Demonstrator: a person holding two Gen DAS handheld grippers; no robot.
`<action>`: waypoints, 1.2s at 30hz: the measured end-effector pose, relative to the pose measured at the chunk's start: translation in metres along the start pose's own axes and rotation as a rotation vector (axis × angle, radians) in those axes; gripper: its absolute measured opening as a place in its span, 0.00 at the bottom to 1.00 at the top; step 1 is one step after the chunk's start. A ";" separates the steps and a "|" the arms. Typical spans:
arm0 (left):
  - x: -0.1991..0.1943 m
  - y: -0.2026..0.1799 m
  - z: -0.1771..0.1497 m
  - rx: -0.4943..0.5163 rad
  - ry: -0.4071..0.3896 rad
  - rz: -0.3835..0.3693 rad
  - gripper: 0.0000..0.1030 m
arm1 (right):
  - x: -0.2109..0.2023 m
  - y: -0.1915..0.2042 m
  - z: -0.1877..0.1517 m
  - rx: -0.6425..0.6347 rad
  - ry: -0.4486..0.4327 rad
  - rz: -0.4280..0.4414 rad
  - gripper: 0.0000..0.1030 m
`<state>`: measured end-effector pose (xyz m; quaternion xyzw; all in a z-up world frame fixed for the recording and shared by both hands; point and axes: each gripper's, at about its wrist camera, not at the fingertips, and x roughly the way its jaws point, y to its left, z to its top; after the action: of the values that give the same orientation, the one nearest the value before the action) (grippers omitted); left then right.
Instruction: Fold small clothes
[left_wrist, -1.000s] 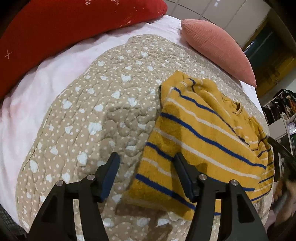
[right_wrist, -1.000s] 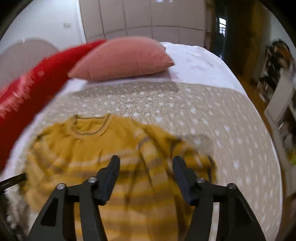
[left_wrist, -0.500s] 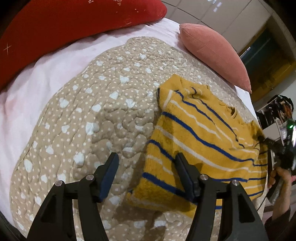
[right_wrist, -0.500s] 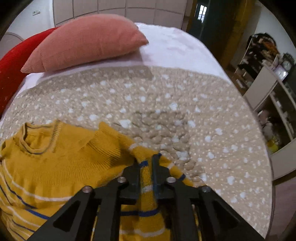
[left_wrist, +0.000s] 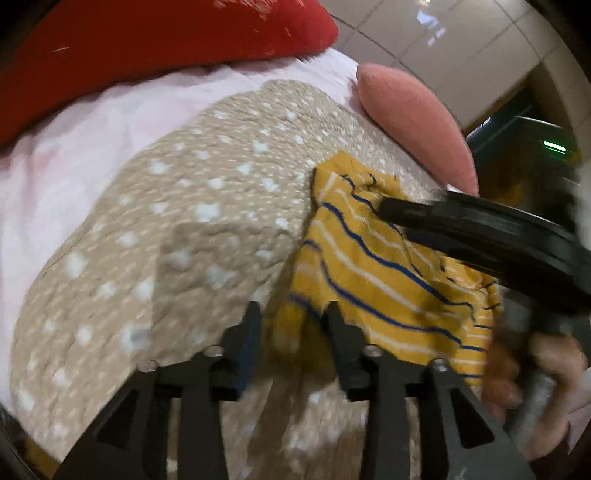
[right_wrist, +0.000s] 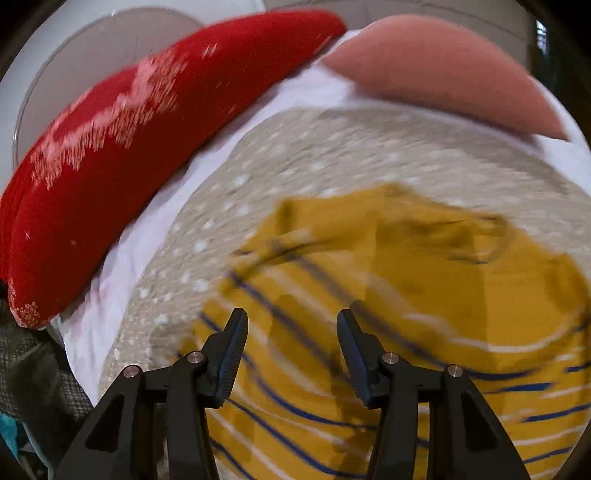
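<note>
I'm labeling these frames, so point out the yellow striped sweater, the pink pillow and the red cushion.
yellow striped sweater (left_wrist: 373, 266), left wrist view, on its striped body.
pink pillow (left_wrist: 413, 122), left wrist view, on its upper face.
red cushion (right_wrist: 122, 155), right wrist view, on its middle.

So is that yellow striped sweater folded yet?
Partly: the sweater has one side flapped over its middle, the collar still showing; blur hides the rest.

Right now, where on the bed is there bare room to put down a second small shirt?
The dotted quilt lies bare left of the yellow sweater, up to the pink sheet. The right side is crowded: sweater, right gripper above it, pink pillow behind.
</note>
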<state>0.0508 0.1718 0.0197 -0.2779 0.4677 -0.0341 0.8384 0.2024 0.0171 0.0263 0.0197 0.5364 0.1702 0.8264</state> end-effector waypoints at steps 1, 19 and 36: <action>-0.007 0.004 -0.003 -0.004 -0.011 0.001 0.41 | 0.008 0.005 -0.002 -0.005 0.009 -0.017 0.55; -0.062 0.017 -0.037 -0.032 -0.079 0.085 0.43 | -0.034 -0.002 -0.016 -0.025 -0.110 -0.163 0.13; 0.019 -0.139 -0.062 0.249 0.095 0.050 0.43 | -0.141 -0.338 -0.153 0.535 -0.232 -0.052 0.33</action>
<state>0.0396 0.0213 0.0495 -0.1579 0.5060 -0.0839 0.8438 0.1017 -0.3664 0.0132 0.2424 0.4644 -0.0019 0.8518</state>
